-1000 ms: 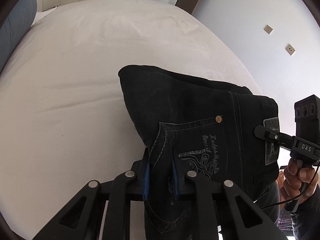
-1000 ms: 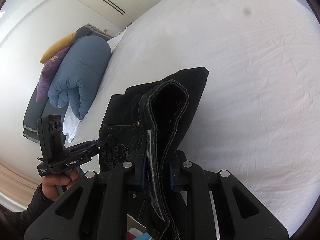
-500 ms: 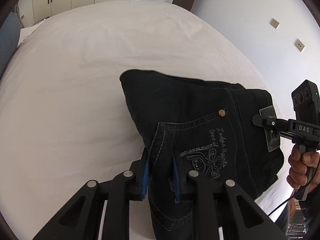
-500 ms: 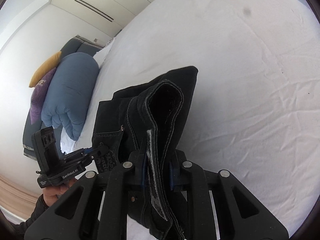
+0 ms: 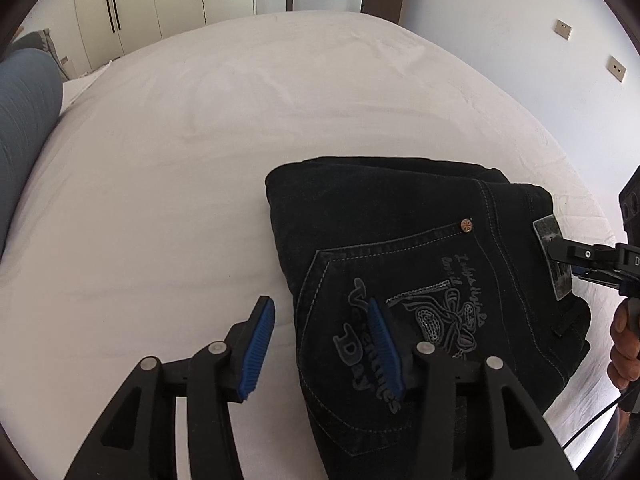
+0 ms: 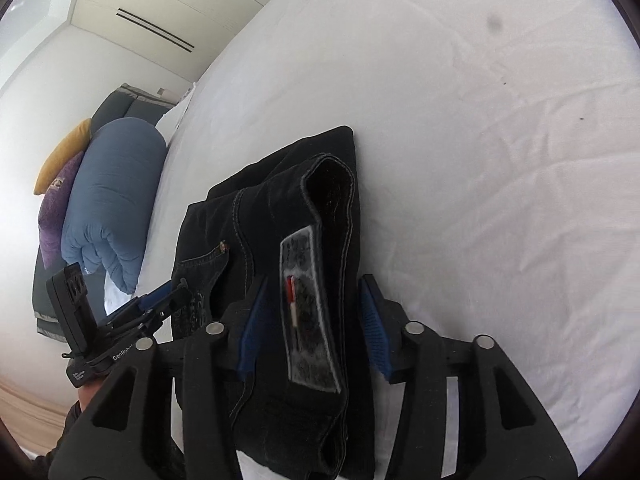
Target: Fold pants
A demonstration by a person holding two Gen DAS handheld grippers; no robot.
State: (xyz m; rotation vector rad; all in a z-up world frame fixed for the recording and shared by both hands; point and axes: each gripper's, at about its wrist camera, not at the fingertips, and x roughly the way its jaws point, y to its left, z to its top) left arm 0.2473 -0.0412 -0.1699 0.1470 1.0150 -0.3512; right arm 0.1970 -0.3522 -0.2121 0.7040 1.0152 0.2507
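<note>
Folded black pants point(image 5: 424, 280) lying as a compact stack on the white bed point(image 5: 200, 160), close to its near edge, back pocket and embroidery face up. Left gripper point(image 5: 324, 344) opening, blue pads point(image 5: 256, 344) spread: one pad over bare sheet beside the stack's left fold, the other over the pocket, neither pressing cloth (a release, judged from the gap). Right gripper point(image 6: 312, 320) likewise opening, straddling the waistband end with its leather label point(image 6: 308, 308), pads clear of the denim on both sides. Both ends let go together, apparently so that the stack settles flat without being dragged. Rolled blue duvet point(image 6: 112, 200) well apart, at the far end of the bed. Fold seemingly complete.
</note>
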